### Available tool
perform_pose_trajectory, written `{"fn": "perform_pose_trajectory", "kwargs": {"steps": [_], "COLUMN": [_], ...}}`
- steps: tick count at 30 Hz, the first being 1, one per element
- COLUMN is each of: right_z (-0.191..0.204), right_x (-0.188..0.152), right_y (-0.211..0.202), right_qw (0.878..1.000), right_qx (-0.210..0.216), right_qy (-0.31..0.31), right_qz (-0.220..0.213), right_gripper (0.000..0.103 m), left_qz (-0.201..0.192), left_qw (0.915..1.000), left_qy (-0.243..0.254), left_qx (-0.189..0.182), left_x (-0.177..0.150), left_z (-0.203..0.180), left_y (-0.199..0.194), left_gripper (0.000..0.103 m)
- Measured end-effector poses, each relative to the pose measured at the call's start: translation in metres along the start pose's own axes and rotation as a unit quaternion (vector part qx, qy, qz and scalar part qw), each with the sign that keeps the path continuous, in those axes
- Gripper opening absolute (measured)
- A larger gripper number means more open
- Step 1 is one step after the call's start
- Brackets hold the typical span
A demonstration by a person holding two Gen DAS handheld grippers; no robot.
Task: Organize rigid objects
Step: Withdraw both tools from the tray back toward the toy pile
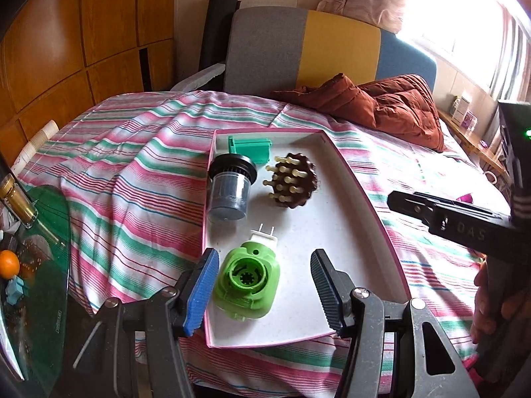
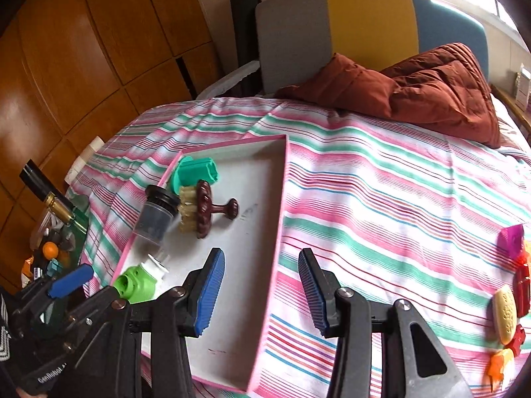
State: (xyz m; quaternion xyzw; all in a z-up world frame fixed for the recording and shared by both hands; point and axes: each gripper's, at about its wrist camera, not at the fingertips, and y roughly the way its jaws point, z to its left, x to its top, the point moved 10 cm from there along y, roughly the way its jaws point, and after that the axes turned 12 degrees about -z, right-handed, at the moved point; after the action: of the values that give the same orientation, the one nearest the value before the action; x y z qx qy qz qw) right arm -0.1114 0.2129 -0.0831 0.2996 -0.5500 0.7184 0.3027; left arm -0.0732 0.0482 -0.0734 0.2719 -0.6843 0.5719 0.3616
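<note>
Two hand-held grippers hover over a bed covered by a pink, green and white striped sheet [image 2: 381, 199]. Nearest, the left gripper [image 1: 265, 285] has its jaws partly open and empty, though the green plug-in device [image 1: 247, 282] lies between them on the tray floor below, untouched. The right gripper [image 2: 260, 290] is likewise partly open and holds nothing; it straddles the right wall of the shallow white tray with a pink rim [image 2: 282, 199]. Farther along the tray's left side lies a clear jar with a black lid [image 1: 229, 189] on its side, with a brown bristled brush [image 1: 292, 180] just right of it. A teal plastic piece [image 1: 250, 149] sits in the far left corner. To the right, well apart on the sheet (right wrist view only), small colourful toys [image 2: 507, 301] cluster. Farthest, a rust-brown quilted jacket [image 1: 381, 106] lies crumpled.
</note>
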Motion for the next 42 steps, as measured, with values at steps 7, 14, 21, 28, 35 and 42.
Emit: {"fn": "perform_pose_trajectory", "kwargs": {"steps": [7, 14, 21, 28, 35, 42], "right_z": [-0.033, -0.086, -0.151, -0.223, -0.292, -0.320], "right_x": [-0.008, -0.004, 0.003, 0.004, -0.003, -0.008], "right_y": [-0.020, -0.045, -0.074, -0.099, -0.128, -0.150], "right_qw": [1.000, 0.997, 0.990, 0.977, 0.947, 0.922], "right_qx": [-0.031, -0.078, -0.137, -0.203, -0.253, -0.281], "right_qy": [0.000, 0.002, 0.014, 0.048, 0.181, 0.246], "right_qz": [-0.006, -0.011, -0.018, -0.035, -0.080, -0.102], "right_gripper": [0.047, 0.047, 0.047, 0.047, 0.047, 0.047], "left_qz": [-0.001, 0.001, -0.001, 0.004, 0.007, 0.007], "left_qw": [0.9999, 0.9997, 0.9993, 0.9987, 0.9967, 0.9907], "left_qy": [0.013, 0.021, 0.032, 0.045, 0.060, 0.089], "left_qx": [-0.007, -0.011, -0.019, -0.024, -0.055, -0.103], "left_x": [-0.001, 0.000, 0.005, 0.007, 0.011, 0.016], "left_z": [-0.012, -0.020, -0.033, -0.048, -0.077, -0.131], "left_y": [-0.002, -0.003, -0.002, 0.003, 0.006, 0.012], "left_gripper": [0.059, 0.062, 0.062, 0.062, 0.062, 0.065]}}
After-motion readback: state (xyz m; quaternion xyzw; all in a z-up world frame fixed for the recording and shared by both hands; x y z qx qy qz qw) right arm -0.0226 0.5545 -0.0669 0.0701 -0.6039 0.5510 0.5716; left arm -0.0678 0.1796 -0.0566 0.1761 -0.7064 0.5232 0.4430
